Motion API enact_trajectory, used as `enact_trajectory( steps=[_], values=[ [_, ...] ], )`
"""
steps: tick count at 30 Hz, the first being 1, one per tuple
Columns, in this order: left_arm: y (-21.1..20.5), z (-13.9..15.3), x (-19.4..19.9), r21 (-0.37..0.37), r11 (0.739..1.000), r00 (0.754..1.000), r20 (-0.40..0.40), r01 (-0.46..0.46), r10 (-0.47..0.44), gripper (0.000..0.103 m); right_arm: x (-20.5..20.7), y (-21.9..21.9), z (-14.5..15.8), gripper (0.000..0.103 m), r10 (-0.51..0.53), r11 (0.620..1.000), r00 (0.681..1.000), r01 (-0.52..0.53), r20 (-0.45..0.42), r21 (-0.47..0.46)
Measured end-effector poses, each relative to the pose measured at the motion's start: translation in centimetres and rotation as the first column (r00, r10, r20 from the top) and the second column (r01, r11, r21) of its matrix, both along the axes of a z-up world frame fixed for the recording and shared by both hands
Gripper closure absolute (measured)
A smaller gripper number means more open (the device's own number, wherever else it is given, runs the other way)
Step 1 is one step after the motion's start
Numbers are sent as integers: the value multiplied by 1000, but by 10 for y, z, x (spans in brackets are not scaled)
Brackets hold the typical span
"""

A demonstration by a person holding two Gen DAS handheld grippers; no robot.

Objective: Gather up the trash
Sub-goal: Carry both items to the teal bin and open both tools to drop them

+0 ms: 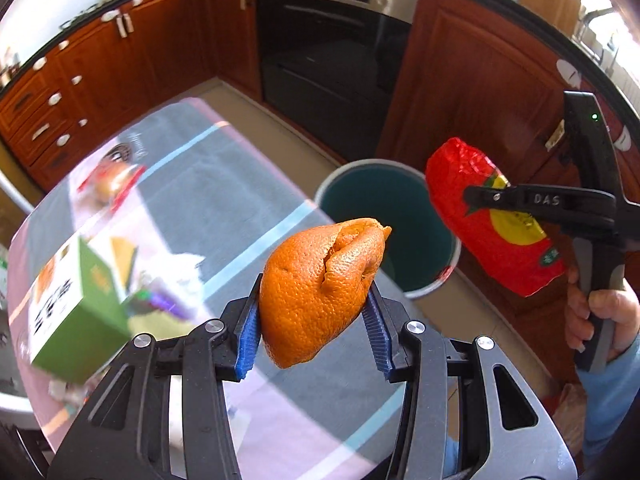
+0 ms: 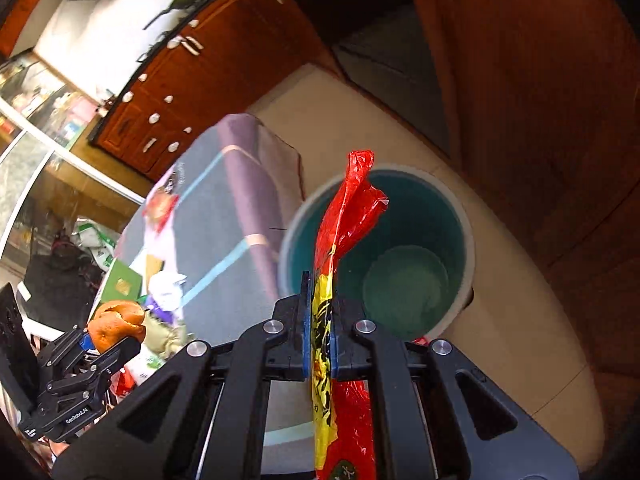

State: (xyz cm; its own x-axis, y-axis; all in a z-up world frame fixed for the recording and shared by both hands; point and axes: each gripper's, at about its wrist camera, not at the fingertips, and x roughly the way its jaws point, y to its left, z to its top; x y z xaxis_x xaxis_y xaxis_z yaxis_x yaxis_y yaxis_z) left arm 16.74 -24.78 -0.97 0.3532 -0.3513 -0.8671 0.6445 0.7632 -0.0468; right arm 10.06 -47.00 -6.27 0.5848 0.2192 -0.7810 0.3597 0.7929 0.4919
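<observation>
Peel (image 1: 320, 288) is sitting clamped between the blue pads of the left gripper (image 1: 314, 320), raised above the near part of the counter (image 1: 224, 184). To the right, the right gripper (image 2: 319, 340) is pinching a red wrapper (image 2: 344, 240) flat between its pads and holding it over the near rim of the teal bin (image 2: 460, 216), which is standing on the floor just beside the counter's right edge. Green box (image 1: 80, 312) and crumpled scraps (image 1: 168, 280) are lying on the counter's left side.

L gripper (image 1: 312, 316) clamped, R gripper (image 2: 319, 332) clamped, both raised
</observation>
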Motion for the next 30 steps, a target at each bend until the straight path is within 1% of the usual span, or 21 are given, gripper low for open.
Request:
enact_trajectory(
  steps=[7,10,11,13,14,15,16,17,18,19,20,22,23,24,26,29,30],
  values=[
    [-64,-32,30,52,995,995,-60,83,-80,56,28,-30,-41,93,-33,998,996,36,-77,42],
    [-81,-47,38,74,992,992,-82,103,-97,56,36,-36,-50,93,-33,999,996,36,-88,34],
    [-85,-52,41,75,991,990,-92,114,-107,56,39,-37,-53,91,-29,999,995,33,-96,42],
    [-90,-60,46,82,990,988,-107,117,-108,56,40,-42,-58,77,-32,998,994,37,-107,49],
    [-91,-63,48,86,989,988,-112,117,-107,56,40,-43,-58,62,-38,998,994,43,-105,39],
    [-92,-67,51,89,989,987,-117,118,-107,56,39,-45,-57,50,-48,998,994,51,-101,23],
    [-93,-69,52,94,988,986,-124,120,-108,56,39,-45,-56,46,-56,998,994,58,-97,19],
    [-95,-72,53,99,988,986,-128,122,-109,56,38,-47,-56,40,-66,998,993,68,-94,18],
    [-95,-74,54,103,987,985,-131,125,-111,56,38,-49,-56,32,-77,997,992,79,-95,17],
    [-98,-76,56,109,985,984,-136,131,-116,56,37,-51,-56,27,-89,996,991,91,-101,17],
    [-100,-78,55,113,984,983,-140,136,-120,56,36,-54,-57,25,-104,994,989,107,-104,21],
    [-104,-81,56,123,982,982,-141,141,-123,54,33,-56,-58,24,-124,991,985,128,-117,34],
    [-106,-81,55,130,981,983,-139,141,-123,49,34,-58,-59,21,-128,990,984,134,-124,40],
    [-108,-81,56,135,981,984,-130,139,-121,41,33,-59,-60,19,-134,989,983,140,-128,42],
    [-109,-77,55,136,982,987,-106,131,-117,36,30,-60,-60,19,-141,988,980,147,-137,35],
    [-107,-72,55,131,984,989,-104,117,-104,26,28,-63,-61,18,-154,986,977,161,-148,33],
    [-107,-72,53,132,985,990,-98,112,-100,25,28,-63,-61,18,-159,985,976,166,-151,35]
  ],
)
